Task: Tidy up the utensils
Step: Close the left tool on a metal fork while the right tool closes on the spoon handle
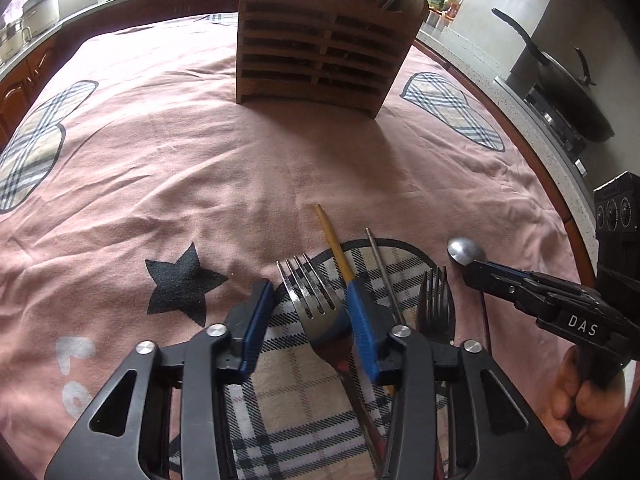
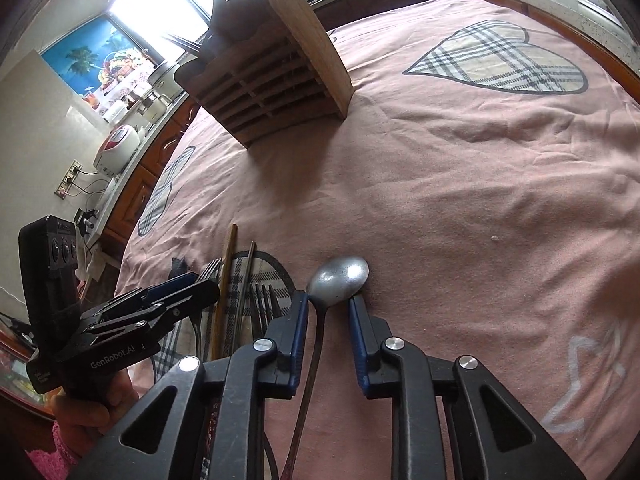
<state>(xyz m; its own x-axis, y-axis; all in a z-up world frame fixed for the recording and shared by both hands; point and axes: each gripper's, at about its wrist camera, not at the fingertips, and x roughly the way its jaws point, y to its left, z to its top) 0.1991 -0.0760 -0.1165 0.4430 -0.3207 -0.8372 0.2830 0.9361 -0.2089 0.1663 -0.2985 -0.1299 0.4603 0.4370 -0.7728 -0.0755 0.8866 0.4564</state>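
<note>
Pink cloth (image 1: 248, 168) covers the worktop, and both grippers hang low over the cutlery at its near edge. Left gripper (image 1: 310, 316): jaws partly closed astride a fork (image 1: 310, 300), pads not yet pressing, its handle running back under the tool. Right gripper (image 2: 330, 316): jaws likewise straddle the spoon (image 2: 340, 278) at its neck, loose, bowl pointing ahead. Each handle lies along its gripper's line. Beyond, well apart, stands the wooden rack (image 1: 316, 44), where I judge both belong.

Bright window (image 2: 144, 8) glare, soft shadows, sharp centre, fisheye-bent dark edges.
</note>
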